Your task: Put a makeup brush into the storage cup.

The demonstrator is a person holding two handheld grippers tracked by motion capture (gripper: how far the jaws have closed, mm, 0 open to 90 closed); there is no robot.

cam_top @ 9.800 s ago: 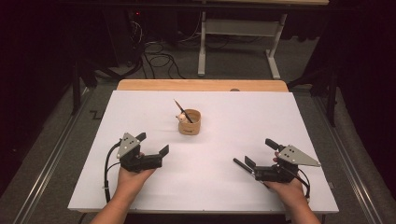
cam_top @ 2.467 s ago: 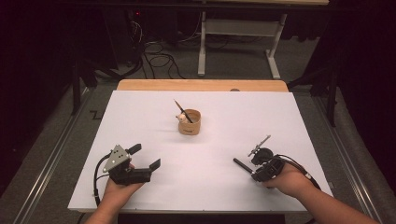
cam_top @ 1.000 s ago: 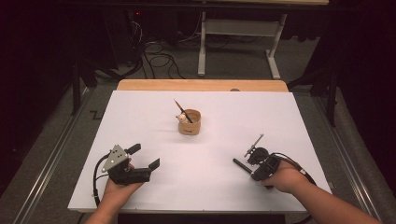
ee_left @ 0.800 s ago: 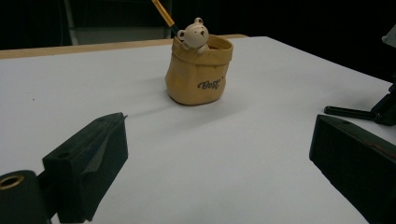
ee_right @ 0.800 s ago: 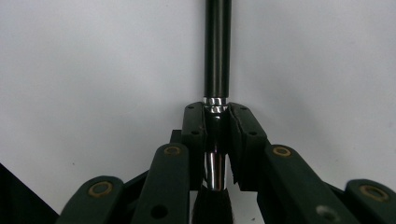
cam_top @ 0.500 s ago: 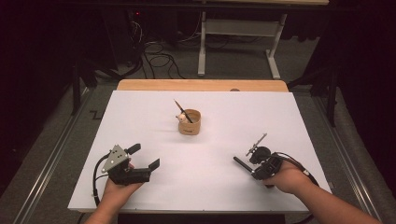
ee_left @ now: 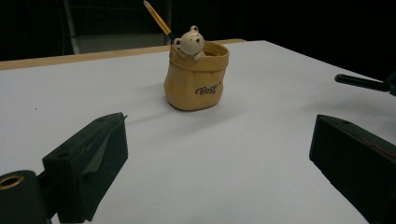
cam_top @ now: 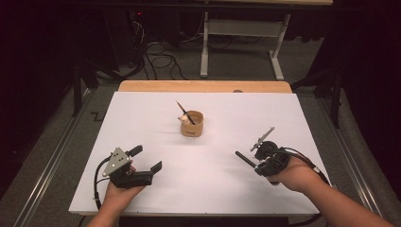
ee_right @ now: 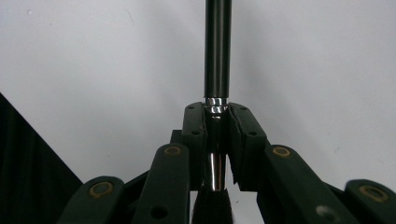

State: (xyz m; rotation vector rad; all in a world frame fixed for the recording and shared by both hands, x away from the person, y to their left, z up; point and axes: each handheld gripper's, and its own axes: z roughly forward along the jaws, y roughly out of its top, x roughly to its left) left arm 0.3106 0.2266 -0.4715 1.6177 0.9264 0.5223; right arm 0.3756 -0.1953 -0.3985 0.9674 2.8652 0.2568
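Since the earliest shot, the right gripper (cam_top: 255,158) has rolled over onto its side and picked a brush (ee_right: 218,56) up off the bench (cam_top: 208,189); in the last second it's lifted a little too. Left gripper (cam_top: 144,161) has slid a bit toward the near-left corner and has just been sitting there lately.

Right now the right jaws are clenched on the brush's shiny metal collar. In the right gripper view the black handle runs straight out past the jaw tips and the bristle end tucks back between the linkages. From the high view the handle pokes out toward the middle of the bench, clear of the surface as far as I can tell.

Left jaws are released, wide apart, nothing between them, pointed at the tan holder (ee_left: 196,77) with the little bear (ee_left: 190,42) on its rim. One brush (ee_left: 159,21) already leans in there.

My read: pickup is done, about halfway. What's left is carrying the brush over to the holder, well apart from it for now, tipping it upright and dropping it in beside the other one.
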